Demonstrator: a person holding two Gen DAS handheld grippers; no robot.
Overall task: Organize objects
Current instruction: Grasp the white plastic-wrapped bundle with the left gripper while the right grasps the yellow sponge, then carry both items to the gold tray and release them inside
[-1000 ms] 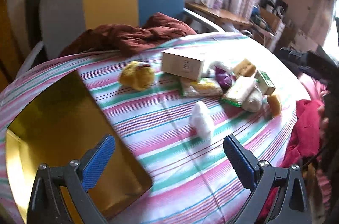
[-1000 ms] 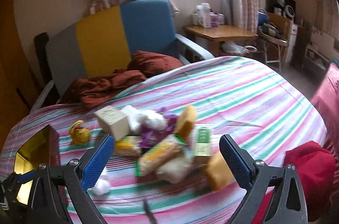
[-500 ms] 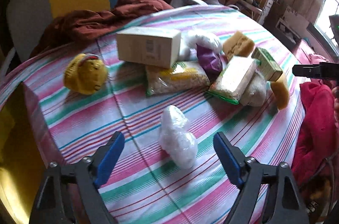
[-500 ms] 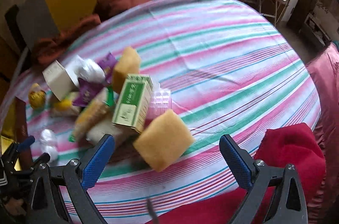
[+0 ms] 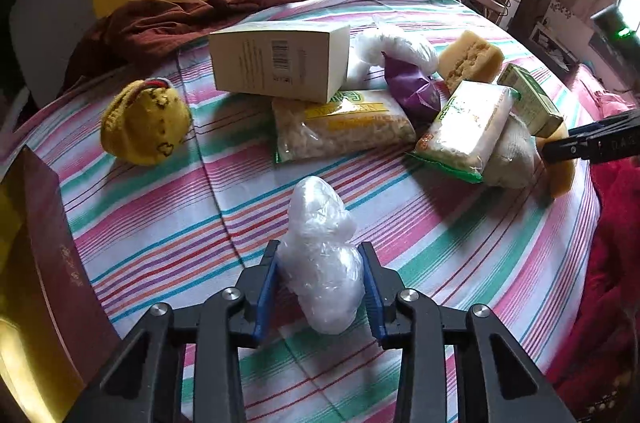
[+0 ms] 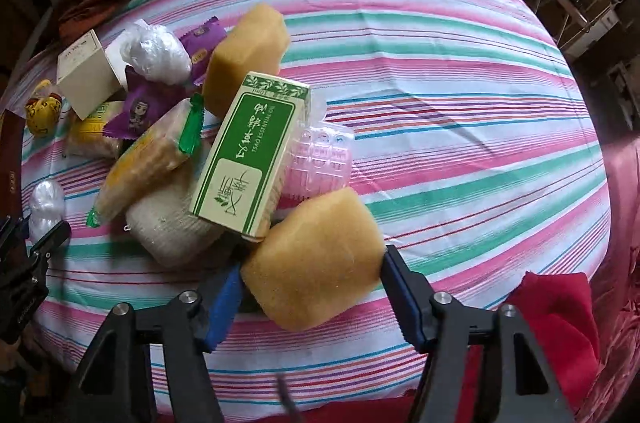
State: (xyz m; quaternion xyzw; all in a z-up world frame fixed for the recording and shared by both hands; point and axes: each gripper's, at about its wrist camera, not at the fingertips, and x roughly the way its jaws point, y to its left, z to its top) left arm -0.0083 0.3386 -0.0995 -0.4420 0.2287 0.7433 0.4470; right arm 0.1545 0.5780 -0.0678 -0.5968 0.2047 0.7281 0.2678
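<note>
Left tool (image 5: 320, 287) clamped on white crinkled plastic-wrapped bundle (image 5: 320, 259); right tool (image 6: 310, 289) clamped on yellow foam sponge block (image 6: 316, 259), striped-cloth counter (image 6: 460, 103).

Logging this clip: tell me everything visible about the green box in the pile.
The green box is a long cardboard carton, green-faced with white edging, leaf motifs, Chinese characters and "TSAO ESSENTIAL OIL". It looks closed and lies tilted atop the pile, resting on a white mesh bundle and a pink plastic piece, its low end against the nearer sponge.
</note>
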